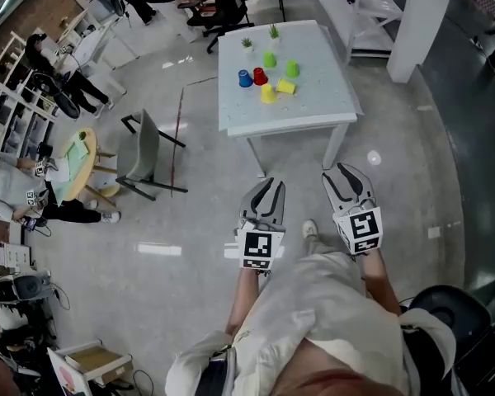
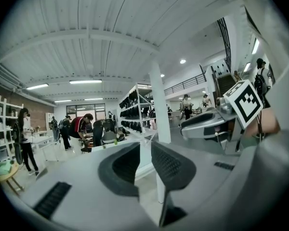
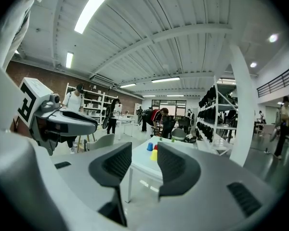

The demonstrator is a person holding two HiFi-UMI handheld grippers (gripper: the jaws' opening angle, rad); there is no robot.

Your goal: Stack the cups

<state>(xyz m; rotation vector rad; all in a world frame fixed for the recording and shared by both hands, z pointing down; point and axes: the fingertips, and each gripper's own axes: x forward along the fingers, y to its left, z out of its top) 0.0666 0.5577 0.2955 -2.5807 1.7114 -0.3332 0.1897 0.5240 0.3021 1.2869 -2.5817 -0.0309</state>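
Several cups stand on a white table (image 1: 313,110) far ahead of me: one blue cup (image 1: 245,78), one red cup (image 1: 260,76), two green cups (image 1: 270,59) and two yellow cups (image 1: 267,95), one of them lying on its side. Both grippers are held over the floor, well short of the table. My left gripper (image 1: 266,186) has its jaws nearly together with nothing between them (image 2: 145,150). My right gripper (image 1: 340,173) is open and empty (image 3: 144,153). Between its fingers the right gripper view shows the blue cup (image 3: 150,147) and a yellow cup (image 3: 154,154) on the table (image 3: 144,170).
Two small potted plants (image 1: 273,32) sit at the table's far edge. A grey chair (image 1: 144,151) stands on the floor to the left, beside a small round table (image 1: 74,159). A white column (image 1: 417,23) rises at the right. People work at benches and shelves beyond.
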